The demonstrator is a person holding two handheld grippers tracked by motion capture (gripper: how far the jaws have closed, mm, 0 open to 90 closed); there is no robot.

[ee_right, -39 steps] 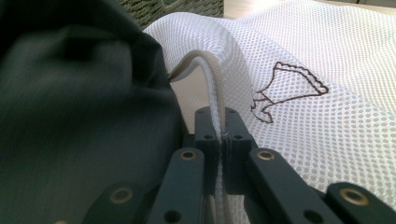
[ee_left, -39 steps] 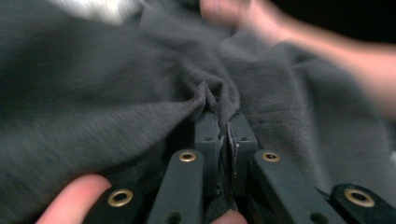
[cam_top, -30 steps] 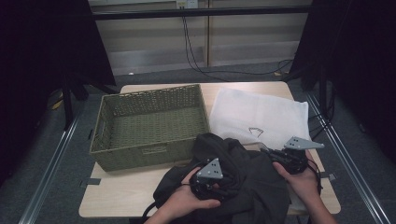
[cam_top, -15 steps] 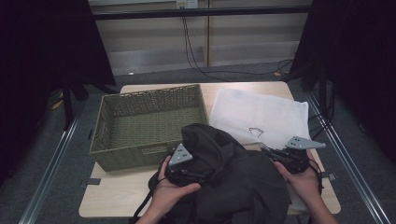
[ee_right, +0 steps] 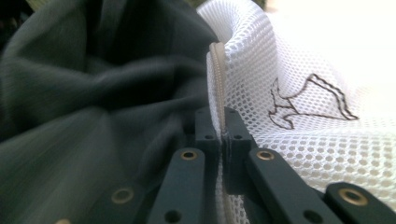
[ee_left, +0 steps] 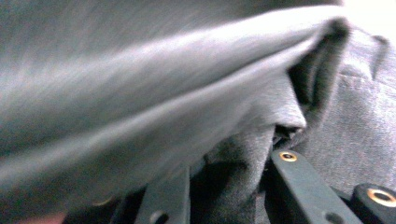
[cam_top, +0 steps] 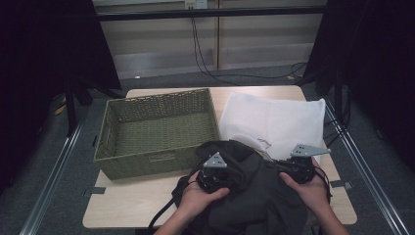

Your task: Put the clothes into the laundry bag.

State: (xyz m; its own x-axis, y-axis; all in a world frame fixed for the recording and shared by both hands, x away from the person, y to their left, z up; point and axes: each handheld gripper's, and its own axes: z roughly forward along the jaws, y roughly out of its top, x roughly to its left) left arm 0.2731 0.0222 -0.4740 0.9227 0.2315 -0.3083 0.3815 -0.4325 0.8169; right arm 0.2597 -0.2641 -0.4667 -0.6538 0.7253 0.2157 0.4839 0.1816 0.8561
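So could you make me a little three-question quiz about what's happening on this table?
1. True or false: the right gripper is clamped on the rim of the white mesh bag.
2. What is bunched between the left gripper jaws? A) dark garment B) cable C) basket handle
3. Where does the green woven basket sit relative to the mesh bag, seen from above?

Key: 1 true. 2 A, the dark garment; those jaws have just been closing. 3 To its left, nothing in it.

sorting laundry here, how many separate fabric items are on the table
2. A dark garment lies bunched at the near edge, and a white mesh bag is spread at the far right, its near rim under the garment. More could be hidden beneath the dark fabric.
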